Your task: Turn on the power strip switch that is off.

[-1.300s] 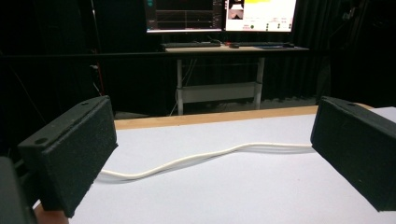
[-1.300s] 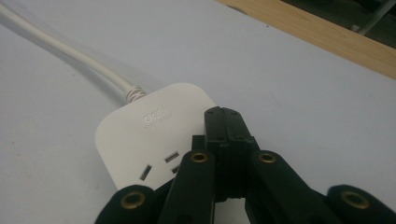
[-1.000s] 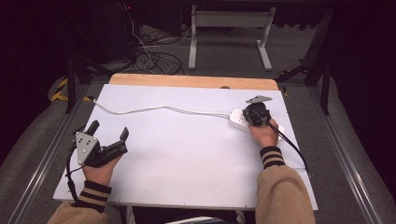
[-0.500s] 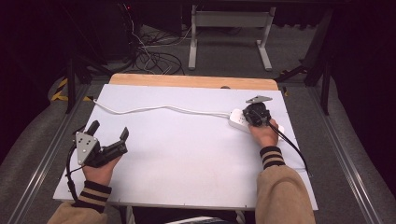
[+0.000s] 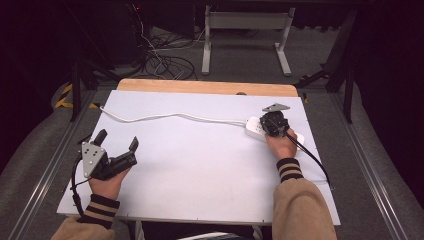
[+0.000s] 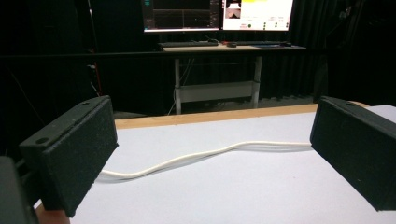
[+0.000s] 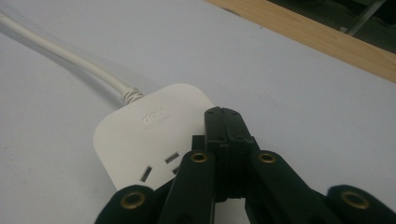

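Nothing has moved since the earlier frames: both hands, the cord and the strip sit where they did.

Left to right in the high view. At lower left, the left gripper (image 5: 118,148) rests on the table (image 5: 200,175) in the person's hand, jaws spread wide with nothing between them; its own view confirms the gap, with only bare surface and the white cord (image 6: 196,156) beyond. That cord (image 5: 170,117) runs from the table's upper left edge across to the power strip (image 5: 253,128) at centre right.

At centre right, the right gripper (image 5: 274,125) is pressed down over the strip. In its own view the jaws are closed fully together, their tips (image 7: 223,122) lying over the strip's white face (image 7: 140,135) just beside a socket. Whether the tips touch it, or hold anything small between them, cannot be told.

Judgement: the work concerns the strip, probably pressing or plugging at a socket. No plug is visible in any socket, so the step appears in hand, not finished. The left gripper is idle.
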